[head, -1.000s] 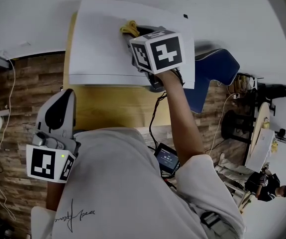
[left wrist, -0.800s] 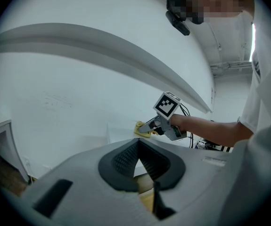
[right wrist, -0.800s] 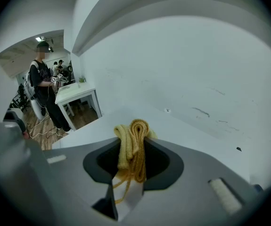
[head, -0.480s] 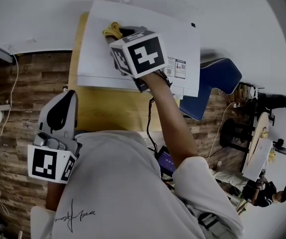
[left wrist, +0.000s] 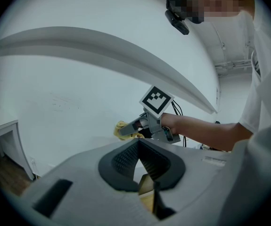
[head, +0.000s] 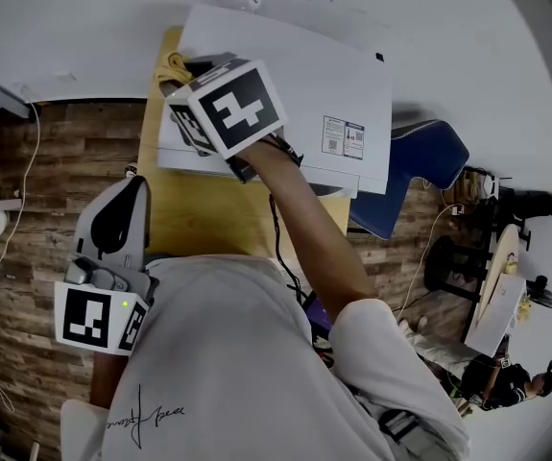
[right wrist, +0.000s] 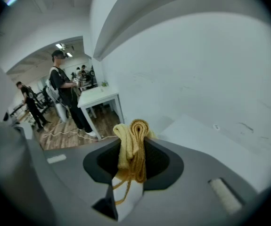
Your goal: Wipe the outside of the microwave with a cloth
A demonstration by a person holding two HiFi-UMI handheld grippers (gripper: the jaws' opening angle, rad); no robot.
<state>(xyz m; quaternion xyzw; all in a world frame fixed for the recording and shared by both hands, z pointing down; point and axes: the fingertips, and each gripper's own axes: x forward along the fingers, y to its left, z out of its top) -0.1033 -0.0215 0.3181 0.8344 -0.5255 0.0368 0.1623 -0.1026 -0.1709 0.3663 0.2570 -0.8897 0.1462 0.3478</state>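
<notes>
Right hand-held gripper (right wrist: 131, 166) is clamped on the yellow cloth (right wrist: 134, 140). It's a folded wad standing up between the jaws, with a loose strand hanging below. In the head view the wad sits at the 10 o'clock corner of the microwave (head: 295, 84) top, right by the edge. I can't confirm that it touches the casing.

Left hand-held gripper (left wrist: 138, 149) has its jaws together with nothing in them. It's parked low at 7 o'clock in the head view, well apart from the microwave.

Risks as I read them:
- The wad is at the corner. A stroke further toward 9 o'clock would run it off the top and drop the jaws onto the wooden surface (head: 199, 219).
- The wad is narrow, so pressing harder could put the jaw tips on the casing instead of the cloth.
- The loose strand could catch on an edge and drag the fold out of the grip.
- Nothing braces the microwave, so a firm sideways wipe may slide it.
- Only the top is being addressed. The sides and door look undone.
</notes>
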